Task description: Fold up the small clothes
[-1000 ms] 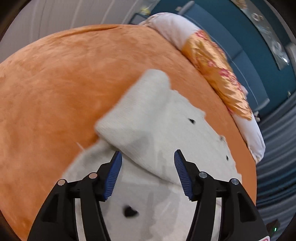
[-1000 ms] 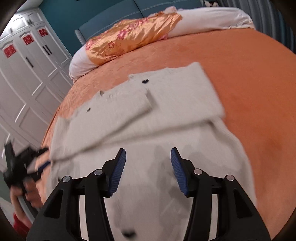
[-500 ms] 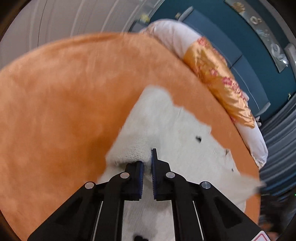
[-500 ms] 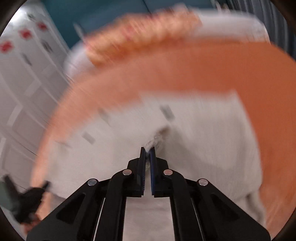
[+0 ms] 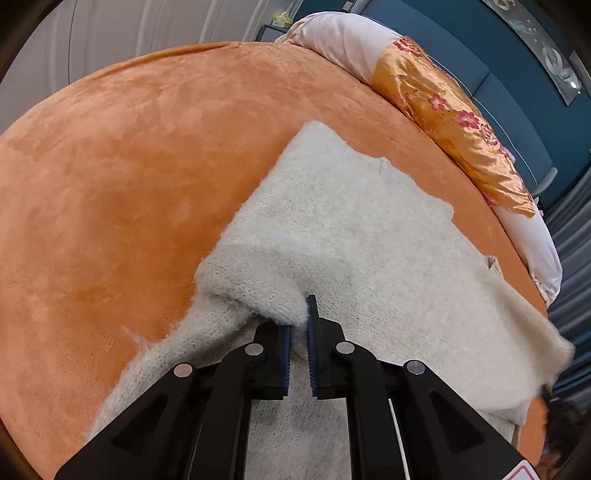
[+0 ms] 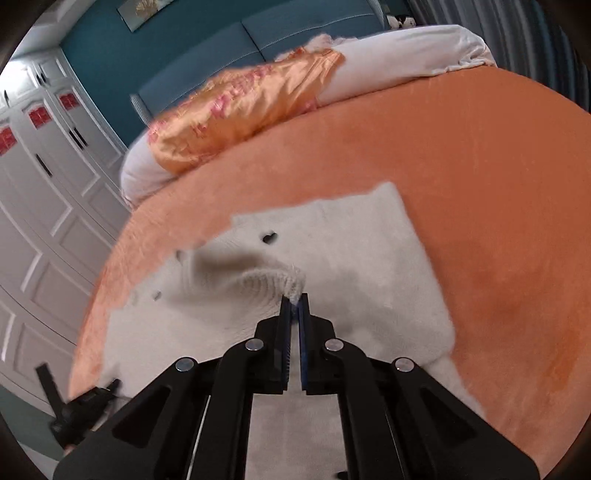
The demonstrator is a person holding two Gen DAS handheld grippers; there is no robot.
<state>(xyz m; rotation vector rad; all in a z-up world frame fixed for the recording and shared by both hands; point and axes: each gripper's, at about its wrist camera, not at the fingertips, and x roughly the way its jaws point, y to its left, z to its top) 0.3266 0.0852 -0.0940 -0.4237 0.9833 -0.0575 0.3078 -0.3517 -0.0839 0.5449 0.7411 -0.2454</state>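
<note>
sweater (image 5: 369,236) flat on bed (image 5: 110,155) | left gripper (image 5: 298,325) jaws pinched on folded sleeve cuff | right gripper (image 6: 294,306) jaws pinched on other cuff | body lies ahead of both, sleeves crosswise | neither hand nearer

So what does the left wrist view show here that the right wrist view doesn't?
Only the left wrist view: the left gripper shut on a fuzzy fold of the cream sweater, and a pale curtain behind the bed.

Only the right wrist view: the right gripper shut on a ribbed sweater edge, the white wardrobe, and a dark heart shape on the knit.

Both: the orange blanket and the gold floral pillow.
</note>
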